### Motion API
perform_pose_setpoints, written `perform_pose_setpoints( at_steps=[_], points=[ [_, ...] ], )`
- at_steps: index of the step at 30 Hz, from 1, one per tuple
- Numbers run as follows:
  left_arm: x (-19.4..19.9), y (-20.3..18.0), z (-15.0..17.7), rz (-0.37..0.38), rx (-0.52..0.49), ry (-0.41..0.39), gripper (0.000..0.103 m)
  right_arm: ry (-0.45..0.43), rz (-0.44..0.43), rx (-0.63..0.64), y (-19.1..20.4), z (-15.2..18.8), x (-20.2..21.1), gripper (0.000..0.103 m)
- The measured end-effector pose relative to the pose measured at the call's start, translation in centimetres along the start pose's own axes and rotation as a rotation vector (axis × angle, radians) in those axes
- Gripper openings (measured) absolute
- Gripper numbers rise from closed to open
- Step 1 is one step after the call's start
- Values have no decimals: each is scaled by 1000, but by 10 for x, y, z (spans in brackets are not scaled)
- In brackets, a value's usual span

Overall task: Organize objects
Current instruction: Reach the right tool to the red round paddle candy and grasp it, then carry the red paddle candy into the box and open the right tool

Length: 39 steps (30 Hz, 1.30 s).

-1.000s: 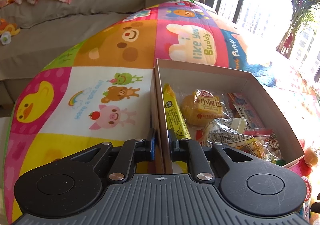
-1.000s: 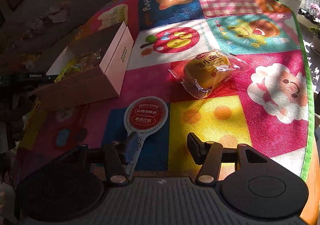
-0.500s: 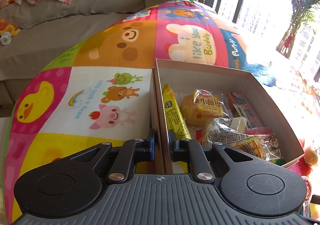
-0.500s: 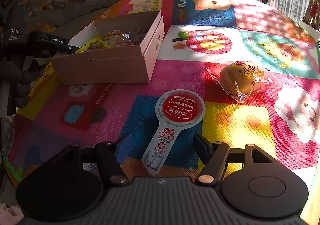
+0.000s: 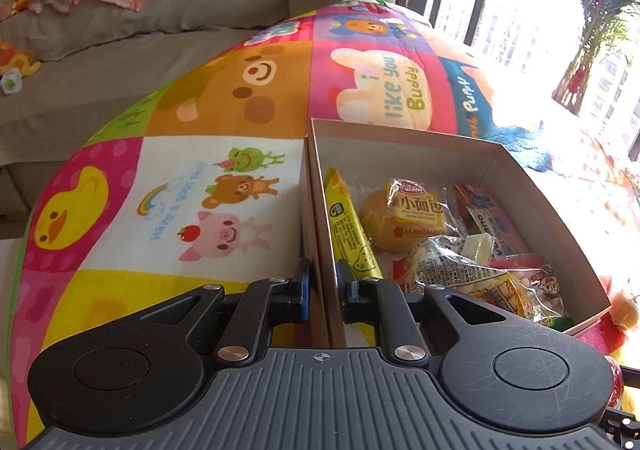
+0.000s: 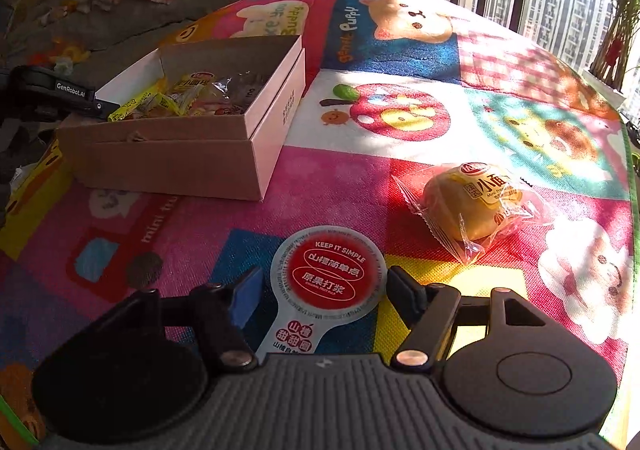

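Observation:
A cardboard box (image 5: 404,138) full of wrapped snacks sits on the colourful play mat. My left gripper (image 5: 322,282) is shut on the box's left wall, one finger inside and one outside. The box also shows in the right wrist view (image 6: 192,158), at the left. My right gripper (image 6: 320,286) is open, its fingers either side of a round red lollipop-shaped snack packet (image 6: 330,278) that lies flat on the mat. A wrapped yellow bun (image 6: 476,206) lies on the mat to the right, beyond the right finger.
A grey sofa (image 5: 120,34) with clothes on it runs behind the mat. Windows and a potted plant (image 5: 592,22) stand at the right. The left gripper's body (image 6: 68,92) shows at the box's left end in the right wrist view.
My right gripper has swung left and moved forward, so the red packet now lies between its open fingers. The left gripper has kept its hold on the box wall.

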<state>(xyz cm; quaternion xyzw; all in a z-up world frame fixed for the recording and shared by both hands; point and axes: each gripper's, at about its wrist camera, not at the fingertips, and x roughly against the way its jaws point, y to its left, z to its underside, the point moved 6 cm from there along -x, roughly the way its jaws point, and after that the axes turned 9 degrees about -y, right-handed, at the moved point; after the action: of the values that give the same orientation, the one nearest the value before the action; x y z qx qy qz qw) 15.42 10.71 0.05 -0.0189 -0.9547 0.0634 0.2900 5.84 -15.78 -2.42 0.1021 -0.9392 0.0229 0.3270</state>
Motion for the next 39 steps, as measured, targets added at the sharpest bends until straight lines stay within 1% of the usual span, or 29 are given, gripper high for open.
perform_pose_setpoints(
  at_steps=[4,7,10,13,17,19,21,23,25,28,31,33,35,39],
  points=[
    [-1,0,-1,2,5,-4,15,40,-79,-21,11,0,8,62],
    [-2,1,-1,10,8,-5,15,30,-110,0,22,-6,24,61],
    [-2,2,-1,17,18,-5,15,-33,-125,32,32,-27,51,61],
    [-2,2,-1,16,23,-7,15,-101,-157,37,40,-57,77,61],
    [-2,3,-1,23,32,-8,15,-217,-196,54,53,-109,108,62],
    [-1,3,0,30,35,-9,16,-292,-190,76,57,-139,117,62],
    [-1,4,1,34,39,-12,16,-356,-159,111,61,-164,117,62],
    [0,4,1,37,43,-15,17,-387,-138,137,63,-180,109,62],
    [0,4,2,40,43,-19,17,-385,-112,156,65,-192,88,62],
    [0,5,2,50,47,-21,18,-316,-89,145,64,-197,44,62],
    [0,6,3,57,47,-27,18,-210,-74,110,59,-191,-9,62],
    [1,5,3,58,48,-29,18,-162,-64,95,57,-186,-40,62],
    [1,5,3,59,48,-29,18,-139,-52,94,57,-181,-61,62],
    [2,5,3,63,52,-26,19,-154,-31,139,65,-184,-82,62]
  ],
)
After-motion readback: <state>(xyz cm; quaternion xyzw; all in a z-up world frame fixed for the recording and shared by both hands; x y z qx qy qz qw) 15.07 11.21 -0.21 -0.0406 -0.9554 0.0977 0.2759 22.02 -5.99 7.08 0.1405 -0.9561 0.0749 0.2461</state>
